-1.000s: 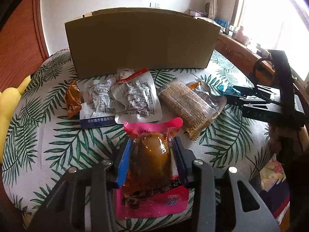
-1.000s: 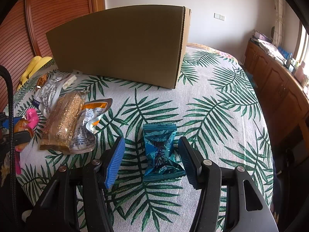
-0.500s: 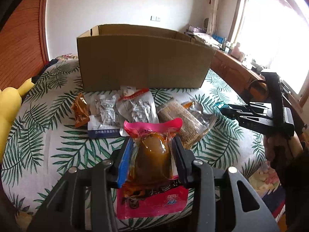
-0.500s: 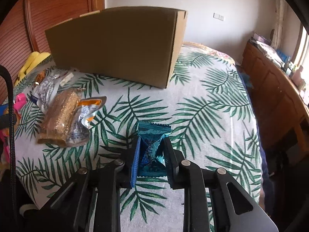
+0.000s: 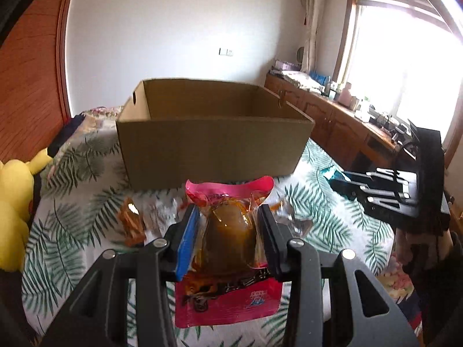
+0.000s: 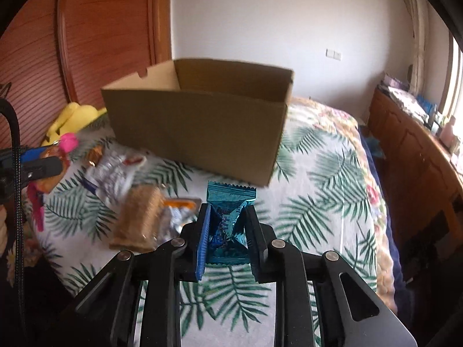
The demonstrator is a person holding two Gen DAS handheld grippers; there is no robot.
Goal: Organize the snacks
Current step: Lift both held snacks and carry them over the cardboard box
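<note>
While both snacks hang clear of the bed, the pink-topped pouch (image 5: 228, 240) with its brown contents sits pinched in the left gripper (image 5: 228, 231), jaws part-way closed and pressing its sides, pink seal poking up above the fingertips. Over on the other side, the blue foil packet (image 6: 228, 217) is squeezed tight in the right gripper (image 6: 227, 225), jaws nearly together, the wrapper crumpled between the pads and its serrated top edge standing above them. Right behind both, the cardboard box (image 5: 214, 144) sits open-topped on the leaf-print bedspread (image 6: 318, 196), its near wall facing the grippers, inside looking bare as far as the view reaches.

Down on the spread, left of the blue packet, lies a tan grainy bar (image 6: 139, 217) in clear wrap, touching an orange-and-silver pouch (image 6: 176, 211). Further left, silver packets (image 6: 115, 170) lie in a blurred heap, and a small orange-brown packet (image 5: 131, 222) rests beside them. A yellow plush toy (image 5: 14, 199) slumps at the bed's far left edge by the wooden headboard (image 6: 95, 37). Along the right wall runs a wooden cabinet (image 5: 341, 124) under the bright window (image 5: 405, 57).
</note>
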